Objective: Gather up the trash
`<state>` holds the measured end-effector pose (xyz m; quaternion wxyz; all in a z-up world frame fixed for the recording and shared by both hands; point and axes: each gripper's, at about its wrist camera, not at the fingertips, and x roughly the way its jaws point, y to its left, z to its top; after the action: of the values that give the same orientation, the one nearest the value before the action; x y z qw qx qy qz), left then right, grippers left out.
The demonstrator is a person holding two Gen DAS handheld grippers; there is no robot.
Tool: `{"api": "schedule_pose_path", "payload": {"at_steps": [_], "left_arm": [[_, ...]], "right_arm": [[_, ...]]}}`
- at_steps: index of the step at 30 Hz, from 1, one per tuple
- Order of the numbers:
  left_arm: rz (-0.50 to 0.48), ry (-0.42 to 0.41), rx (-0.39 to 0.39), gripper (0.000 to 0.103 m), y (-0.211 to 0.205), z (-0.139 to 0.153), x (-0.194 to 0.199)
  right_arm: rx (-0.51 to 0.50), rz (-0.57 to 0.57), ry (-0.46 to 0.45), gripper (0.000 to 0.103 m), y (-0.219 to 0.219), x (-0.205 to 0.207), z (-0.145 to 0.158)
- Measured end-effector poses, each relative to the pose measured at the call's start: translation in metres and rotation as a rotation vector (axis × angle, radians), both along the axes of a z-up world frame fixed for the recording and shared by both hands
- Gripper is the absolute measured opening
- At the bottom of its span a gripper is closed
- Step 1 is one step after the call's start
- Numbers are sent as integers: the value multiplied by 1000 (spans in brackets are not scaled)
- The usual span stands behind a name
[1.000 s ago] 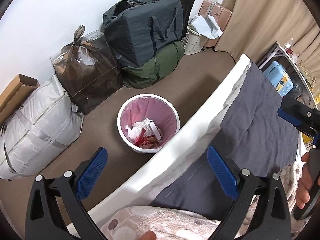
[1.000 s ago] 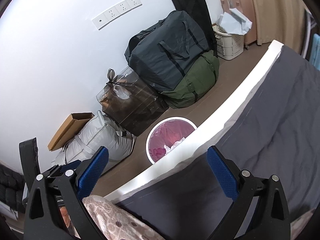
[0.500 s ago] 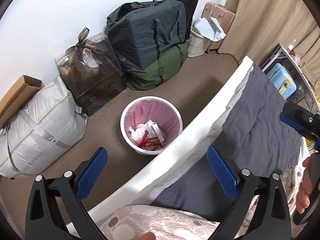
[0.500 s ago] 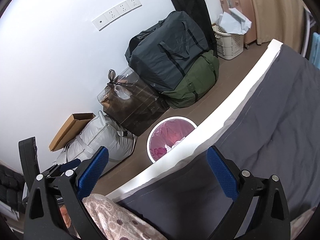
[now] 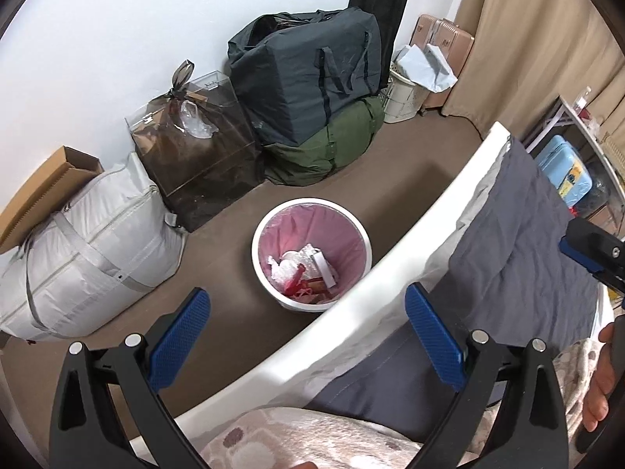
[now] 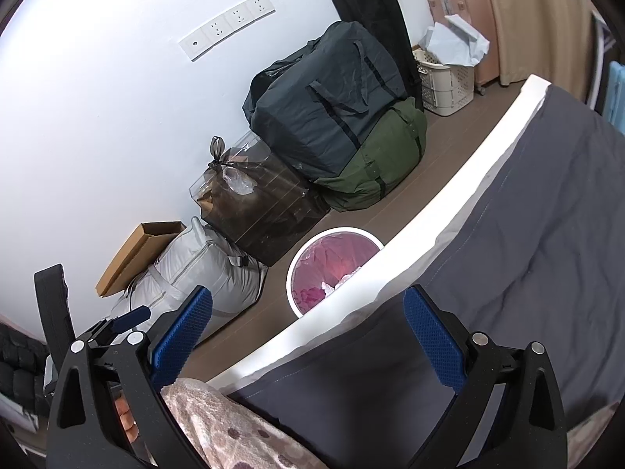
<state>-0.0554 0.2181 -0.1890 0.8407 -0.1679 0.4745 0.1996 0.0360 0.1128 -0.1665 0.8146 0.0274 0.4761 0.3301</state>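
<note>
A white waste bin (image 5: 311, 255) with a pink liner stands on the brown floor (image 5: 410, 164) beside the white edge of a bed (image 5: 394, 273), seen near the centre of the left wrist view; crumpled white wrappers and red scraps of trash (image 5: 302, 271) lie at its bottom. The left gripper (image 5: 306, 334) hangs above the bed's edge with its blue-padded fingers (image 5: 177, 338) spread wide and nothing between them. The right gripper (image 6: 308, 332) is likewise wide open and empty, held over the gray sheet (image 6: 527, 273); in its view the bin sits just past the bed edge, partly hidden by it, toward 12 o'clock of the fingertips. Against the white wall, from 9 o'clock round to 1 o'clock of the bin in the left view, are a gray zipped bag (image 5: 90, 250) with a cardboard box (image 5: 47, 191) behind it, a clear case holding a tied brown bag (image 5: 195, 156), a dark duffel (image 5: 308, 74) stacked on a green one (image 5: 332, 144), a cream laundry basket (image 5: 406, 93) and a pink suitcase (image 5: 445, 35). A pink patterned blanket (image 5: 312, 441) lies at 6 o'clock. At the left view's 3 o'clock edge, what appears to be the other gripper and part of a hand (image 5: 601, 383) show, too cropped to read clearly.
</note>
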Motion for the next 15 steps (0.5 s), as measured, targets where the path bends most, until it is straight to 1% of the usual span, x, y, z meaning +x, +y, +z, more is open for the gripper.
{"api": "schedule_pose_path", "payload": {"at_steps": [15], "left_arm": [[-14, 19, 34, 98, -4, -1, 2]], "right_arm": [[-1, -3, 5, 96, 0, -1, -2]]}}
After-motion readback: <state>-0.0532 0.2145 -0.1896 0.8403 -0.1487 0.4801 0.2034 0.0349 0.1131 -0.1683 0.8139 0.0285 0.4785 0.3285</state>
